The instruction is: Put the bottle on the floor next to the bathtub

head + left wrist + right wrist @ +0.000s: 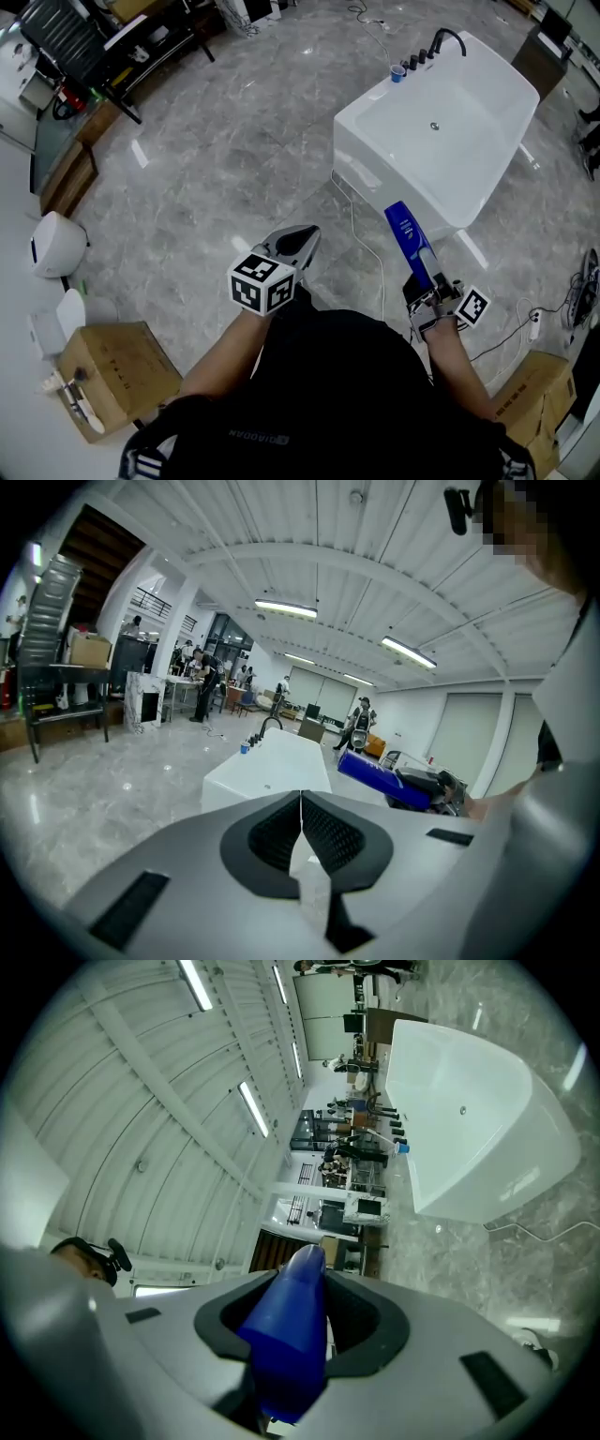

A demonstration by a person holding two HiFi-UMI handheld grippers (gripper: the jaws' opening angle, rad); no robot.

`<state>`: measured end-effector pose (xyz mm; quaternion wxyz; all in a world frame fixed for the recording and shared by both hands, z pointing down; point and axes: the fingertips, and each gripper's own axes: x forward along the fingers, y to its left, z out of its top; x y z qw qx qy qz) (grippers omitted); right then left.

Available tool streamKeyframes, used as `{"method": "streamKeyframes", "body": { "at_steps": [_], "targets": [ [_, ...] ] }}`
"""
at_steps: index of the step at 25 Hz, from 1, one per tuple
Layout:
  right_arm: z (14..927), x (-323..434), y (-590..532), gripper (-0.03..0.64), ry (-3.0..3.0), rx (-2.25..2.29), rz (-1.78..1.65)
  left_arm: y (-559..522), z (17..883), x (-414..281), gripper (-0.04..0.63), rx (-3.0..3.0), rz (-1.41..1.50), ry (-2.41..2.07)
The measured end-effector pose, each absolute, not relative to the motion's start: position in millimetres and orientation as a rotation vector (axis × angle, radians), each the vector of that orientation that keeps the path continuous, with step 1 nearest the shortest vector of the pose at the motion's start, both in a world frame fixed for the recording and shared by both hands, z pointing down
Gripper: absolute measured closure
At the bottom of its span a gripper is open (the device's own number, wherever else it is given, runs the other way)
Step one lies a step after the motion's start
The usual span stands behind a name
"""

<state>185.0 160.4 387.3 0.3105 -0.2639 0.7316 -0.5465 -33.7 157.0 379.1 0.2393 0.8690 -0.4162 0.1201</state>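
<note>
A blue bottle (409, 244) with a white label sticks out forward from my right gripper (427, 281), which is shut on it; its tip reaches the near corner of the white bathtub (441, 122). In the right gripper view the bottle (291, 1326) fills the gap between the jaws, with the bathtub (469, 1129) beyond. My left gripper (298, 242) hovers above the marble floor, left of the tub, shut and empty. The left gripper view shows its jaws (301, 829) pressed together, the bathtub (272, 761) ahead and the bottle (380, 772) to the right.
A black faucet (448, 39) and a small blue cup (397, 73) stand on the tub's far rim. A cable (361, 234) runs across the floor by the tub. Cardboard boxes (112, 375) lie at lower left, another box (534, 394) and a power strip (535, 323) at lower right.
</note>
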Motion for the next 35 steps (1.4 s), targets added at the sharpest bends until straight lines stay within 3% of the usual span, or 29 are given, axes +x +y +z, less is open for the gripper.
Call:
{"method": "streamKeyframes", "body": {
  "at_steps": [18, 29, 35],
  "targets": [
    [362, 56, 55, 0.443, 1.847, -0.913, -1.297, 3, 385, -168, 0.578, 2.499, 0.378, -0.899],
    [378, 50, 30, 0.443, 1.817, -0.962, -1.338, -25, 398, -176, 0.578, 2.474, 0.41, -0.886],
    [405, 69, -42, 0.443, 1.859, -0.968, -1.373, -77, 415, -161, 0.578, 2.437, 0.479, -0.932]
  ]
}}
